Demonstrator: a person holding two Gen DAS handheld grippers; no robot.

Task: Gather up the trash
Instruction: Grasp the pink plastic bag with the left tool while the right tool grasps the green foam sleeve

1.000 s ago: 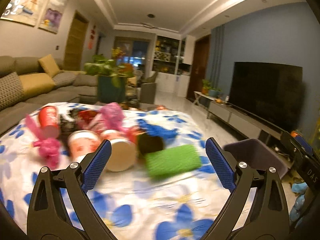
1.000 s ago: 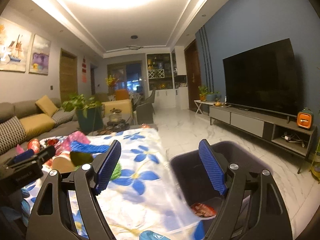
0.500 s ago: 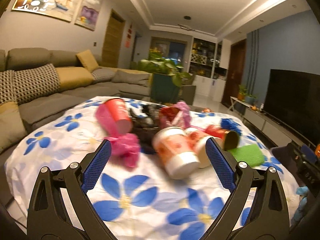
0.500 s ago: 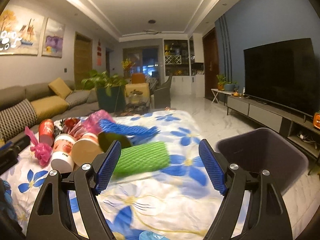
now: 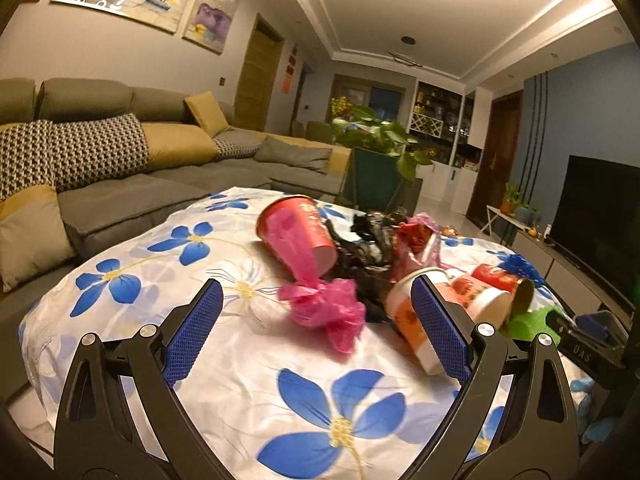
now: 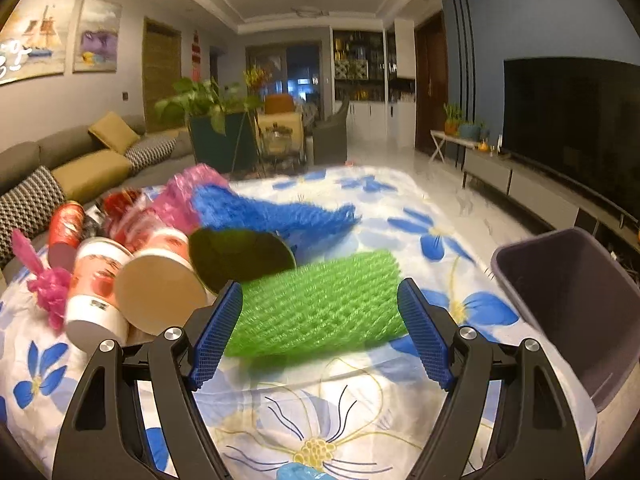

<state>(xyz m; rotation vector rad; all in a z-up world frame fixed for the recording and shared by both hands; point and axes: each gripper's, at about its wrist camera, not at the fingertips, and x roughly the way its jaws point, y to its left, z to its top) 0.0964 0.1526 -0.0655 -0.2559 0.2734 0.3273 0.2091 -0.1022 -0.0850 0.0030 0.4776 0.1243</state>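
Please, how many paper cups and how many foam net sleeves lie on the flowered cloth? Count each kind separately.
Paper cups: 4
Foam nets, green, blue, pink: 3
Total: 7

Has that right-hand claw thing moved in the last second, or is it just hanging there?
Yes. The right gripper swung left, away from the dark bin, which slid from straight ahead to the view's right edge. Its open jaws now frame the green foam net on the flowered cloth.
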